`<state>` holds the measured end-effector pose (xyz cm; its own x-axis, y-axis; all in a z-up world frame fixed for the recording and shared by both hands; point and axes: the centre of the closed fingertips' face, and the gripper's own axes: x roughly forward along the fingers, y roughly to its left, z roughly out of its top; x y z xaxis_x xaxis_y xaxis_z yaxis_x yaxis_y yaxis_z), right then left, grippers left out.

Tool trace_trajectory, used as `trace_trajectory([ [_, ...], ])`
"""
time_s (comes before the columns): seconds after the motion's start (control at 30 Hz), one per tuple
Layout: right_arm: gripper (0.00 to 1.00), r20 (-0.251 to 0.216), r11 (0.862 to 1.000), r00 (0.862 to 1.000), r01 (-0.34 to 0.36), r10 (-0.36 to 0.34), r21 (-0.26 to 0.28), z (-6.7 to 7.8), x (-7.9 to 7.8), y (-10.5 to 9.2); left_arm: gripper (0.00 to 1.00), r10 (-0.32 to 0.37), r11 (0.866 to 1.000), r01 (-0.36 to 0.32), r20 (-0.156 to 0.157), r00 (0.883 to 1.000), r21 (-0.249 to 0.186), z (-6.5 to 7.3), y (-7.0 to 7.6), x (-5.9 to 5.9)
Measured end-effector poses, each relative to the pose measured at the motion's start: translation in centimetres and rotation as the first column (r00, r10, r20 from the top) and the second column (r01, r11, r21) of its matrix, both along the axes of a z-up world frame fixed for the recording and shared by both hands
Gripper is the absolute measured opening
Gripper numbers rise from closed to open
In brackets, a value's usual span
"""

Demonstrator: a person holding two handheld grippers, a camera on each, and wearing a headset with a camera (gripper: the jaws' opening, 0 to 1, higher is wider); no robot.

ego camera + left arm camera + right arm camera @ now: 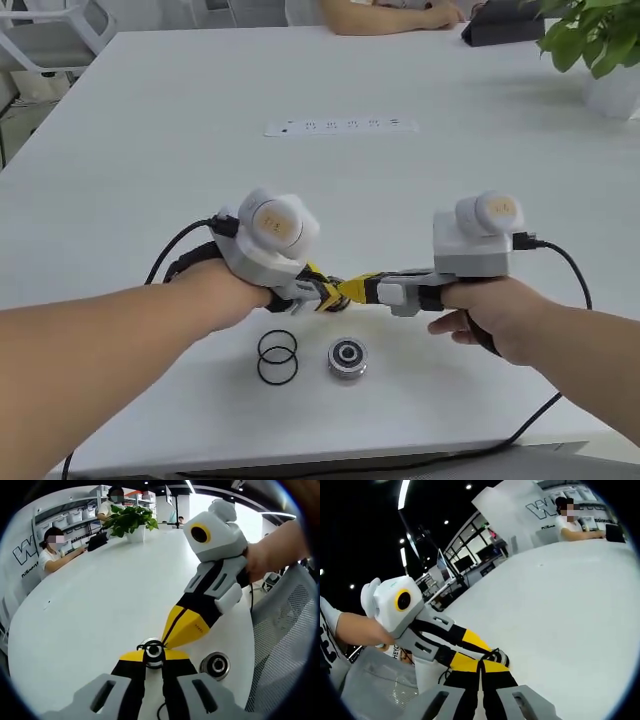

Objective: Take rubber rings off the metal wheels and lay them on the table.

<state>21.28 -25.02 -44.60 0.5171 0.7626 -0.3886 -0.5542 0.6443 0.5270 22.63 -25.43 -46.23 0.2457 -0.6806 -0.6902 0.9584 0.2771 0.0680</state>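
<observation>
My left gripper [330, 295] [153, 656] is shut on a small metal wheel [153, 650] [498, 656], held just above the table. A thin black rubber ring [141, 644] sits on that wheel's rim. My right gripper [354, 290] [481, 664] comes in from the right with its yellow jaws pressed together at the wheel's edge, pinching the ring. A second metal wheel [347, 357] [215, 665] lies flat on the table below the grippers. Two loose black rubber rings [277, 358] lie overlapping on the table just left of it.
The white table [330, 190] stretches away, with a white power strip [340, 126] across its middle. A potted plant [595, 45] [131, 522] stands at the far right corner. People sit at the far end. A mesh chair [285, 630] stands by the near edge.
</observation>
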Motion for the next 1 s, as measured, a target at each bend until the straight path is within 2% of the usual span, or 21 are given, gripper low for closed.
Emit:
trace_trajectory([
  [0.2, 0.0, 0.013, 1.0, 1.0, 0.013, -0.013, -0.015, 0.0, 0.1, -0.2, 0.07, 0.015, 1.0, -0.015, 0.008, 1.0, -0.009, 0.1, 0.0, 0.0],
  [0.3, 0.0, 0.034, 0.998, 0.999, 0.013, -0.012, -0.055, -0.2, 0.1, -0.2, 0.07, -0.012, 1.0, 0.012, 0.035, 0.999, -0.012, 0.1, -0.1, -0.1],
  [0.5, 0.0, 0.046, 0.997, 0.999, 0.009, -0.005, -0.077, -0.4, 0.0, -0.3, 0.08, -0.025, 1.0, 0.025, 0.045, 0.999, -0.004, 0.2, 0.1, -0.2],
  [0.7, 0.0, 0.052, 0.998, 0.999, 0.019, -0.016, -0.061, 0.2, 0.1, -0.1, 0.14, -0.044, 0.999, 0.044, 0.032, 0.999, -0.004, 0.5, 0.8, -0.7],
  [0.8, 0.0, 0.054, 0.998, 0.998, 0.016, -0.013, -0.059, 0.3, 0.0, 0.0, 0.16, -0.048, 0.999, 0.048, 0.02, 0.999, -0.019, 0.9, 1.1, -1.1],
  [1.0, 0.0, 0.05, 0.998, 0.999, 0.014, -0.012, -0.054, 0.5, -0.1, 0.1, 0.23, -0.037, 0.998, 0.038, 0.017, 0.999, -0.05, 1.8, 1.9, -1.2],
])
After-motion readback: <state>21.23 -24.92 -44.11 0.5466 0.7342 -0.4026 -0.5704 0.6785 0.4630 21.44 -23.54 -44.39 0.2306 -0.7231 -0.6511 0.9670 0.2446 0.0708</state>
